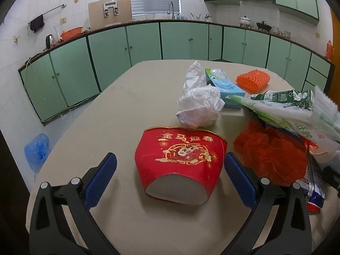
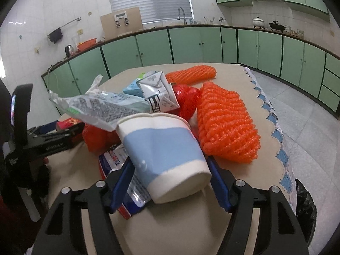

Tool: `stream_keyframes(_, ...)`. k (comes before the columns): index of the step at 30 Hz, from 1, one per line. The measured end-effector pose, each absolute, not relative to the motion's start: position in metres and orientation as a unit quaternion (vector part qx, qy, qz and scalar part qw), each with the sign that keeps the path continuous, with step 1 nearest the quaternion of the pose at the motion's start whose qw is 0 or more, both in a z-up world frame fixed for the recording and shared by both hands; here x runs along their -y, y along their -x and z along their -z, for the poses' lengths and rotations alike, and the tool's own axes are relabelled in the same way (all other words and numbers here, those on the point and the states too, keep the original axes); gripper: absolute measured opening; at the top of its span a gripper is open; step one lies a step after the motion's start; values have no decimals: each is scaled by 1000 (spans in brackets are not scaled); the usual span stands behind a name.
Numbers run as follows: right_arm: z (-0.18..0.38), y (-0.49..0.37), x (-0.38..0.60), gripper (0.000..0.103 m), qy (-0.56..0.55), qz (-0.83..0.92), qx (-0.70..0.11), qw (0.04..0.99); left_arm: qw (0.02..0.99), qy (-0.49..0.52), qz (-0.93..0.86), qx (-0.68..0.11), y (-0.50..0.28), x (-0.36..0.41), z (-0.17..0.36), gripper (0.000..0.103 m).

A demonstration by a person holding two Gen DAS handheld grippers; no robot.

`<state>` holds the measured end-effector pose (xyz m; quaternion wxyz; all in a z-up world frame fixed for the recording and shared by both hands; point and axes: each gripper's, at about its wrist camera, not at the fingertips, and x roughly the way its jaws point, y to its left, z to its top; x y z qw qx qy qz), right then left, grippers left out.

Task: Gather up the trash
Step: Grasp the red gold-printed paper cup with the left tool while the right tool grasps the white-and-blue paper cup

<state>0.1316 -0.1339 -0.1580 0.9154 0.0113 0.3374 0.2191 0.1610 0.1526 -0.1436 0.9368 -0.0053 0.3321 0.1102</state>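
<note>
A red paper cup (image 1: 180, 161) with gold print lies on its side on the beige table (image 1: 127, 97). My left gripper (image 1: 170, 157) is open around it, with a gap at each blue pad. A blue-and-white paper cup (image 2: 163, 150) lies tilted on a pile of trash, and my right gripper (image 2: 169, 161) is shut on it, both pads against its sides. Under this cup lies a red-and-blue wrapper (image 2: 119, 163). In the right wrist view the left gripper's black fingers (image 2: 53, 136) show at the far left beside the red cup (image 2: 70, 122).
Crumpled white tissue (image 1: 199, 108), a blue pack (image 1: 225, 87), a green milk carton (image 1: 282, 99) and a red plastic bag (image 1: 269, 155) lie behind. Two orange foam nets (image 2: 227, 127) (image 2: 191, 74) lie right of the pile. A black bin bag (image 2: 303, 204) stands past the table's right edge.
</note>
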Motion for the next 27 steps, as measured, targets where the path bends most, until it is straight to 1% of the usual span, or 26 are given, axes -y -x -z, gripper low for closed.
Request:
stream_keyframes(1, 158, -133, 133, 68, -12, -221, -338, 915, 936, 4, -111, -334, -162, -153, 145, 97)
stream_keyframes(2, 158, -133, 133, 67, -13, -222, -339, 914, 936, 4, -109, -335, -162, -153, 145, 92)
stream_keyframes(3, 158, -133, 133, 65, -14, -222, -339, 914, 936, 5, -107, -337, -162, -153, 145, 80)
stream_keyframes(9, 148, -126, 130, 57, -6, -226, -330, 917, 935, 9, -106, -338, -159, -152, 146, 75)
stream_keyframes(13, 142, -120, 129, 56, -3, -227, -324, 918, 936, 9, -112, -333, -150, -149, 142, 70)
stream_keyframes(14, 141, -118, 129, 56, -3, -227, -323, 919, 937, 10, -110, -330, -146, -148, 141, 67)
stream_keyframes(19, 135, -108, 134, 55, -12, -227, -315, 922, 939, 9, -105, -328, -126, -141, 137, 61)
stream_keyframes(22, 131, -101, 140, 55, -20, -227, -308, 924, 941, 12, -99, -323, -116, -137, 133, 55)
stream_keyframes(27, 122, -91, 148, 55, -25, -225, -295, 928, 947, -2, -90, -309, -101, -123, 128, 53)
